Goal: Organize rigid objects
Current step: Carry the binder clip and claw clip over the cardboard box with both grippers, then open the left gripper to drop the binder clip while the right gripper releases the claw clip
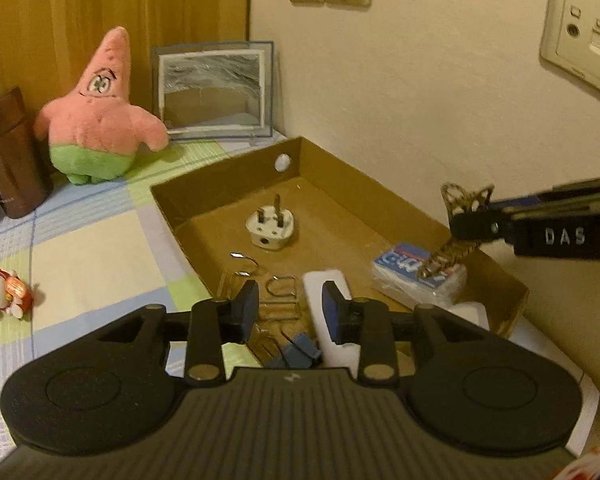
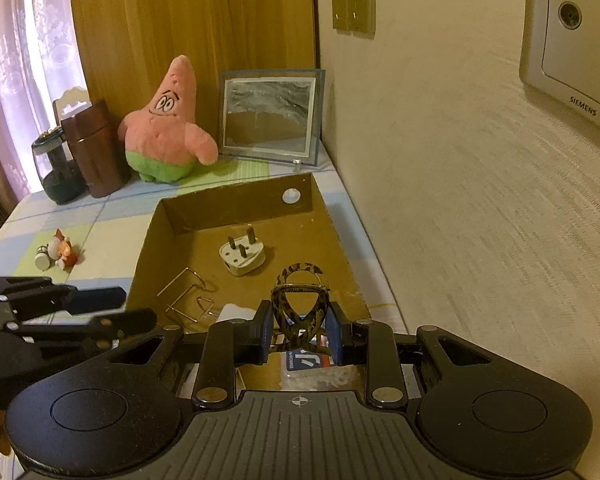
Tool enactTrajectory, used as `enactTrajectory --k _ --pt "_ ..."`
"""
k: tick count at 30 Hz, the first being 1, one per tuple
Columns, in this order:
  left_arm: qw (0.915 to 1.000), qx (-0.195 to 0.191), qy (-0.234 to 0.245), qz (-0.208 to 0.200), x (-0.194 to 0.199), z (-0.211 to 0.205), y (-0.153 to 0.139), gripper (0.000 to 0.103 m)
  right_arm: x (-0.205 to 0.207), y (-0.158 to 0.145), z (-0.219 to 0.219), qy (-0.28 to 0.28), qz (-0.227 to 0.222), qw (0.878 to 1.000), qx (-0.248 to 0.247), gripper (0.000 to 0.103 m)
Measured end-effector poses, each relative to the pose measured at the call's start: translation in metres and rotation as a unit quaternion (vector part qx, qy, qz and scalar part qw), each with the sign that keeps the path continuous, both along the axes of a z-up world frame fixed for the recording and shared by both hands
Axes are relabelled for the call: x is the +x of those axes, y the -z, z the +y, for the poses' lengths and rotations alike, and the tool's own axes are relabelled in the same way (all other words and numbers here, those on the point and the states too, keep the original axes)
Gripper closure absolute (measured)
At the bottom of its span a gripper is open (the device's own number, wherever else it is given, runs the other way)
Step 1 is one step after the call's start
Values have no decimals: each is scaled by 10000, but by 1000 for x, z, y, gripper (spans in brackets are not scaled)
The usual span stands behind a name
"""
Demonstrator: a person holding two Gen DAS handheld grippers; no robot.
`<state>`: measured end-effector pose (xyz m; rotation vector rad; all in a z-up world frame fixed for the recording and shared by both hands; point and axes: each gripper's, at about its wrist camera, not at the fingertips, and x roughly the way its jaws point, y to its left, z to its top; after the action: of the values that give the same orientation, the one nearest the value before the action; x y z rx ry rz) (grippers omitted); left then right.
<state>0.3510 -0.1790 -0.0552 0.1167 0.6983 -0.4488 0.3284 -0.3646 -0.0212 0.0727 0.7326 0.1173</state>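
Matte black plastic all over on the left gripper (image 1: 290, 308): two rounded lobes with round discs at 4 and 8 o'clock, ribbed grey deck between, small white mark at its top edge. Brass-coloured rivets on the finger links, blue pads on the fingers (image 1: 247, 306). Same build on the right gripper (image 2: 302, 330), plus a crosshair mark; white "DAS" lettering along its side.

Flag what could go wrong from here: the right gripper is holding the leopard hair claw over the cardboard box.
1. The right gripper pinches the hair claw by its curved sides, so it might slip or twist out early.
2. Let go here, the claw would likely land on the tissue pack rather than bare box floor.
3. The left gripper, jaws apart and empty, hangs low over the wire clips and may snag them.
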Motion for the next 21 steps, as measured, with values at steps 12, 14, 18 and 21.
enactTrajectory --k 12,14,18,21 --pt "9998 0 -204 40 -4 17 0 74 6 -1 6 -83 33 9999 98 78" --pt "9998 -6 -200 35 -4 17 0 74 10 0 6 -85 57 9999 111 78" --pt "9998 -20 -205 10 -3 17 1 74 19 3 7 -83 81 9999 100 78" --pt "9997 -52 -226 14 1 17 2 74 25 8 8 -95 107 9999 56 78"
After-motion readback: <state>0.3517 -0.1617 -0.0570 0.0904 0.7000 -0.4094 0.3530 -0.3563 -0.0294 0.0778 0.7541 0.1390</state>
